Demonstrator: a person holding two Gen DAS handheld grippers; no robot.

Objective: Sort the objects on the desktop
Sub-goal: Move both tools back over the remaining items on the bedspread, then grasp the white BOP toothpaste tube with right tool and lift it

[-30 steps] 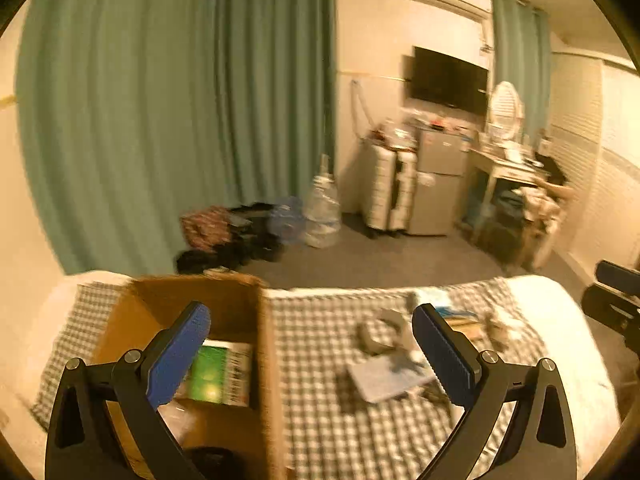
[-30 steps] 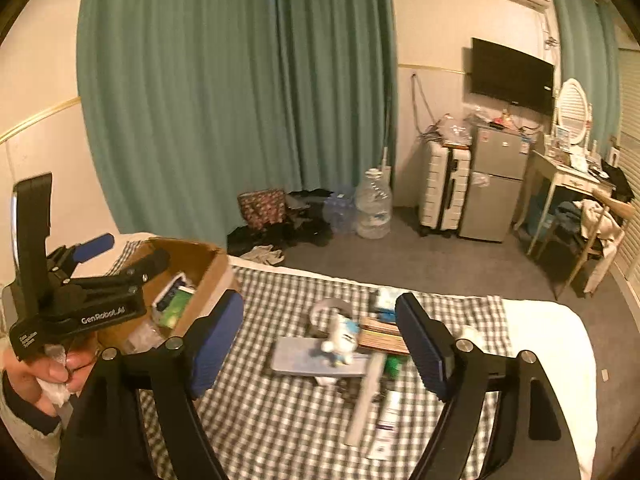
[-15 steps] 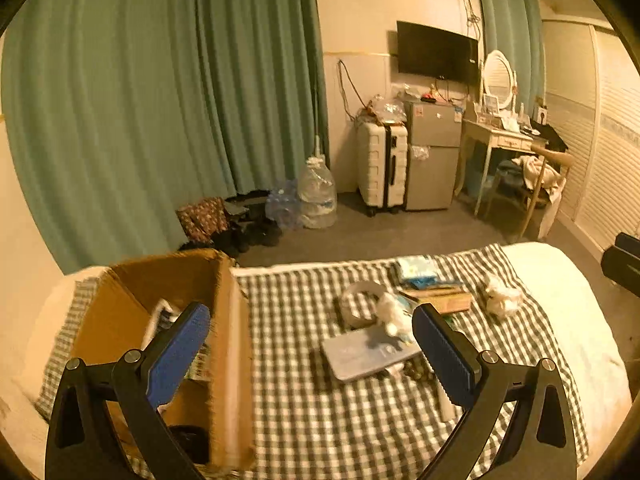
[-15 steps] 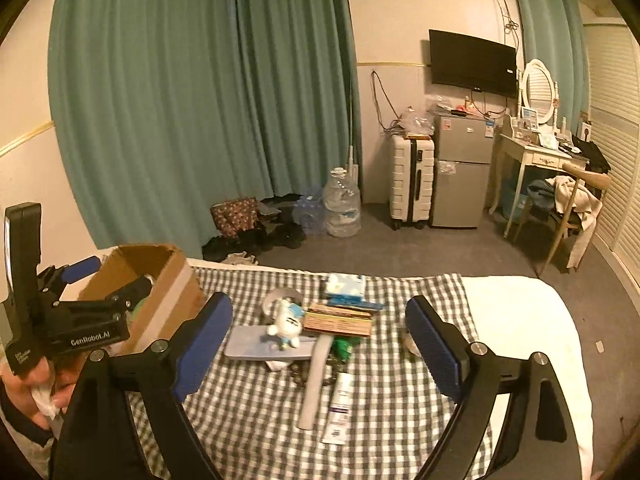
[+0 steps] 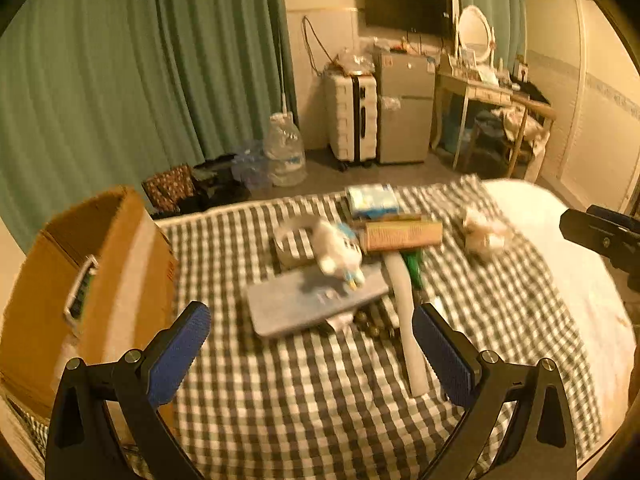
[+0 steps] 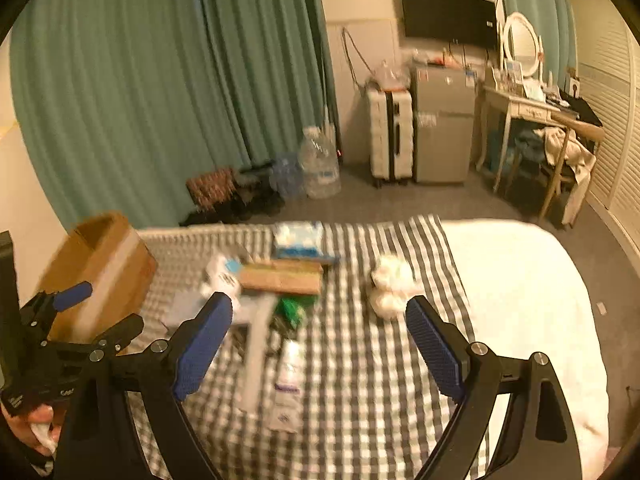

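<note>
Both grippers hover over a bed covered by a checked cloth (image 5: 304, 396). My left gripper (image 5: 310, 316) is open and empty above a grey flat pad (image 5: 304, 304). A white toy figure (image 5: 336, 252) rests on the pad's far edge. Behind lie a brown flat box (image 5: 400, 236) and a blue-white tissue pack (image 5: 372, 200), with a long white tube (image 5: 408, 320) alongside. An open cardboard box (image 5: 100, 264) stands at the left. My right gripper (image 6: 319, 304) is open and empty, above a small squeeze tube (image 6: 288, 384) and near a white crumpled wad (image 6: 390, 284).
A hand (image 6: 36, 428) holds the left gripper (image 6: 96, 314) at the right wrist view's lower left. Bare white mattress (image 6: 520, 300) lies to the right of the cloth. Beyond the bed are water jugs (image 5: 284, 156), a suitcase (image 5: 352, 116), a small fridge (image 5: 404, 108) and a desk (image 5: 492, 96).
Both views have sunk and closed in on the bed, so the items look larger. The cardboard box has slid toward the left edge. The right jaws stand slightly wider.
</note>
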